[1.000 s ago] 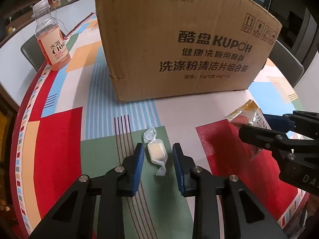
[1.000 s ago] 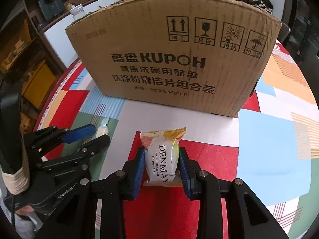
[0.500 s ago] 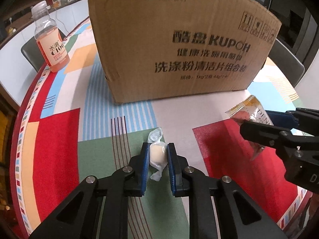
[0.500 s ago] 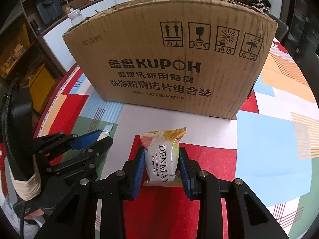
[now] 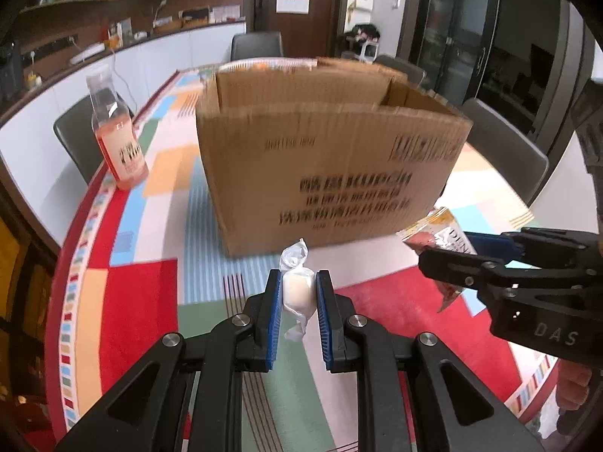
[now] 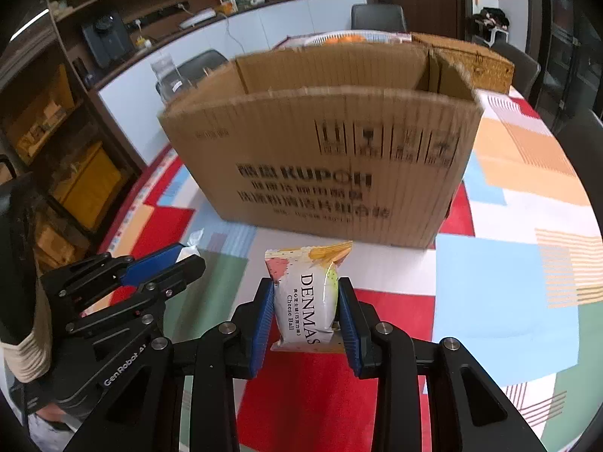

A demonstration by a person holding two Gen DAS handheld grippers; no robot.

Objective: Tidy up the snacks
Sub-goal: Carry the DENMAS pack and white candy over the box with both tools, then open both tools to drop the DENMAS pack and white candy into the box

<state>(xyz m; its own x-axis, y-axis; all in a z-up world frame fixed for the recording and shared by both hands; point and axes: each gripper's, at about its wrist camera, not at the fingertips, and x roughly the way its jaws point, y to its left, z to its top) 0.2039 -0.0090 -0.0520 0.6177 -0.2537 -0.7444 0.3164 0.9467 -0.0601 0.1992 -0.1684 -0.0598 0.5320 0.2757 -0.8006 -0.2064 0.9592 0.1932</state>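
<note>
Over the bench [image 5: 143, 301], short of the box: both claws loaded, lifted clear of the patterned cloth.
Left claw [image 5: 298, 293]: pinching a wrapped candy [image 5: 297, 290], twisted ends fore and aft.
Right claw [image 6: 305, 310]: clamped on a DENMAS cheese ball packet [image 6: 307, 301], long axis pointing away.
Key relation: open-topped cardboard box [image 5: 331, 162] stands dead ahead of both claws, rim above them; neither clearly nearer.
Change: a second ago the candy lay on the cloth between spread fingers; now gripped and raised. Box opening newly in sight.
Bystander: drink bottle [image 5: 117, 139], far left.
</note>
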